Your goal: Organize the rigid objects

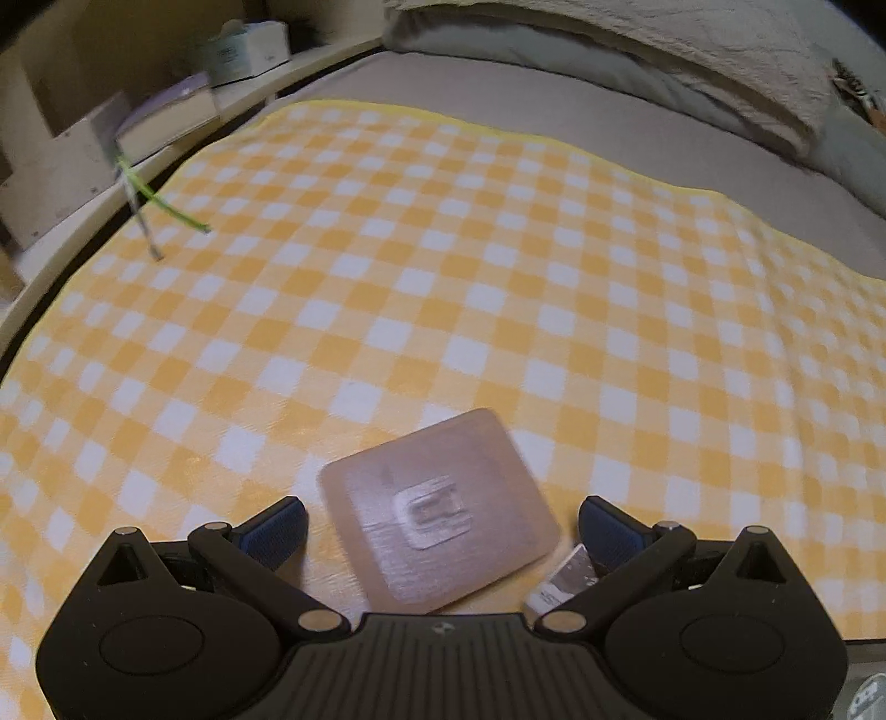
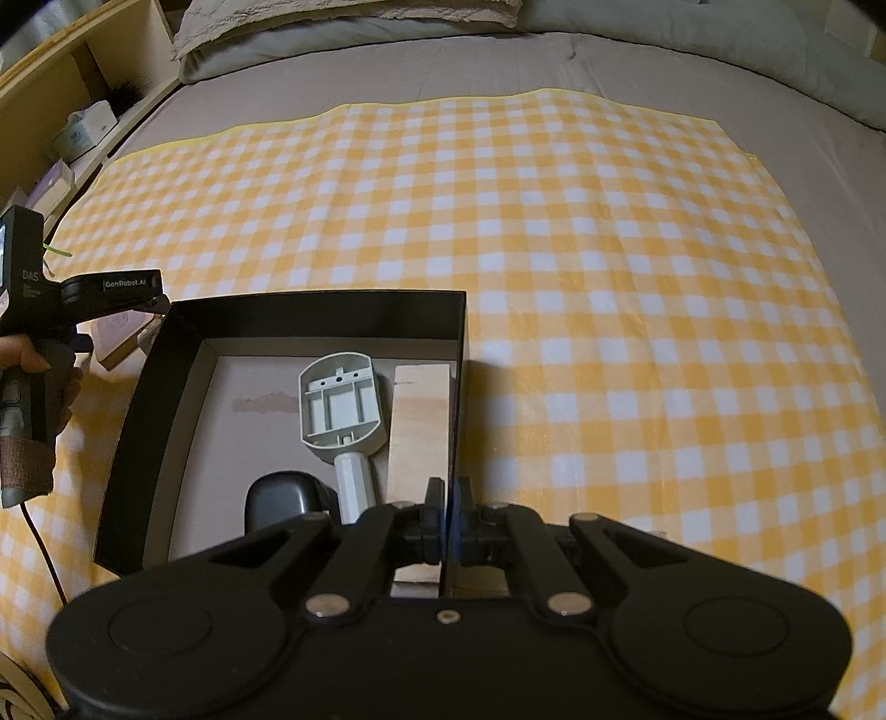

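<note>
A translucent square adhesive hook pad [image 1: 437, 509] lies flat on the checked cloth. My left gripper [image 1: 441, 529] hangs over it, open, with one blue-padded finger on each side and neither touching it. A small silvery piece [image 1: 565, 581] lies by the right finger. In the right wrist view, my right gripper [image 2: 449, 501] is shut on the right wall of a black box [image 2: 315, 313]. The box holds a grey plastic part [image 2: 340, 404], a wooden block [image 2: 418, 426] and a dark rounded object [image 2: 279, 495]. The left gripper [image 2: 158, 302] is left of the box, above the pad [image 2: 119, 332].
The yellow-and-white checked cloth [image 2: 609, 277] covers a grey bed with pillows [image 1: 664, 50] at the far end. A shelf with a tissue box [image 1: 246, 50] and a book [image 1: 166, 113] runs along the left. Thin green and grey sticks [image 1: 147, 199] lie at the cloth's left edge.
</note>
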